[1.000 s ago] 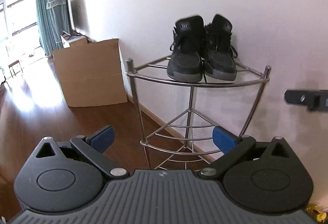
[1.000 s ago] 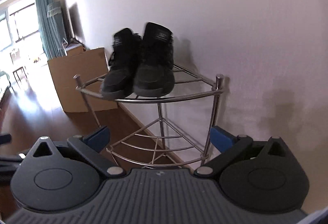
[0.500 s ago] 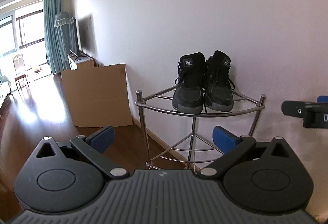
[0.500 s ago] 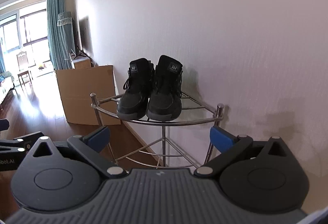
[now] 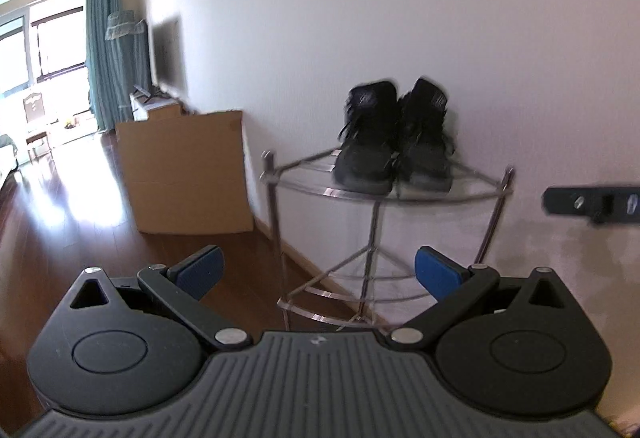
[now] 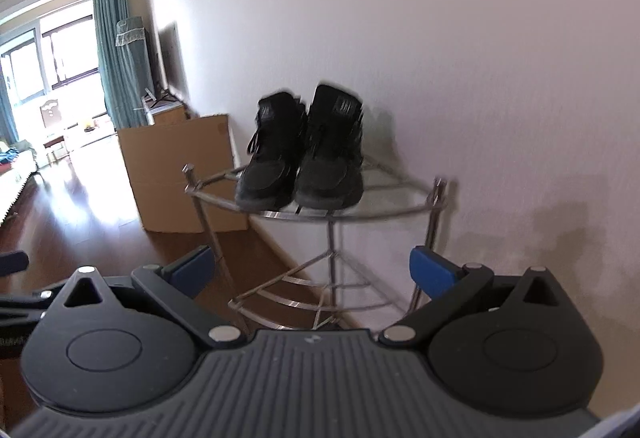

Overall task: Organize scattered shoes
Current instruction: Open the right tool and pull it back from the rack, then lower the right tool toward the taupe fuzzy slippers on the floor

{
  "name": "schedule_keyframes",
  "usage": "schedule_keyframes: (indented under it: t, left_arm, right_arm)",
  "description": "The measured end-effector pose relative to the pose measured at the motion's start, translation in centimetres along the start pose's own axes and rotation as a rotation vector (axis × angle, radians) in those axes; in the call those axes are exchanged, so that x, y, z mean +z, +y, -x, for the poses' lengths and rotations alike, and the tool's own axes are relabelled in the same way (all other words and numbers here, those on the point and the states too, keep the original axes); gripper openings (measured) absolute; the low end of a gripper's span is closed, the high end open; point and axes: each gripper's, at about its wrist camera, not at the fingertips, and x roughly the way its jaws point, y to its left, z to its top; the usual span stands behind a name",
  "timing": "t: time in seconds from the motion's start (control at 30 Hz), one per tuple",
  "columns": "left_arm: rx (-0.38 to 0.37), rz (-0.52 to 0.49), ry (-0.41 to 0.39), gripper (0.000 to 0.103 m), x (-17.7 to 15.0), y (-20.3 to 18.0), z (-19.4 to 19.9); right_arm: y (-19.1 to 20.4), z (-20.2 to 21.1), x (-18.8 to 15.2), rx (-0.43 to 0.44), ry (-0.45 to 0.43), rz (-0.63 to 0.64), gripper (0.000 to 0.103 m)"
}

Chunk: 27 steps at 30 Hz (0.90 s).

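Two black high-top shoes (image 5: 394, 145) (image 6: 306, 153) stand side by side, toes toward me, on the top tier of a chrome corner rack (image 5: 384, 197) (image 6: 320, 213) against the white wall. My left gripper (image 5: 318, 272) is open and empty, well back from the rack. My right gripper (image 6: 312, 270) is open too, with nothing between its blue pads (image 6: 434, 272). In the left wrist view a part of the right gripper shows as a black bar (image 5: 592, 202) at the right edge.
A brown cardboard box (image 5: 184, 173) (image 6: 180, 173) stands on the dark wood floor (image 5: 60, 230) left of the rack, against the wall. Farther back are teal curtains (image 5: 106, 49), a bright window and a chair (image 5: 34, 113). The rack's lower tiers (image 6: 312, 298) hold nothing visible.
Both grippers have drawn back and tilted up from the rack, so the shoes look smaller and more of the room shows. Both stay open and empty.
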Motion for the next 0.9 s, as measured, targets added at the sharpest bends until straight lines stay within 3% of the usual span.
schedule_keyframes:
  t: [0.2, 0.3, 0.4, 0.7, 0.9]
  left_arm:
    - [0.279, 0.247, 0.251, 0.103, -12.3, 10.1, 0.2]
    - [0.418, 0.317, 0.354, 0.103, -17.3, 13.2, 1.8]
    - [0.540, 0.378, 0.403, 0.103, -20.9, 14.4, 4.2]
    - [0.700, 0.557, 0.459, 0.103, -26.5, 12.7, 8.2]
    - [0.754, 0.674, 0.466, 0.103, -28.9, 12.3, 9.7]
  right_arm:
    - [-1.0, -4.7, -6.7, 0.046, 0.237, -0.058, 0.103]
    - [-0.9, -7.8, -10.2, 0.076, 0.391, -0.078, 0.103]
    - [0.2, -11.4, -13.4, 0.119, 0.529, -0.051, 0.103]
    - [6.8, -18.5, -15.8, 0.285, 0.691, 0.159, 0.103]
    - [13.7, -21.3, -17.0, 0.407, 0.784, 0.316, 0.103]
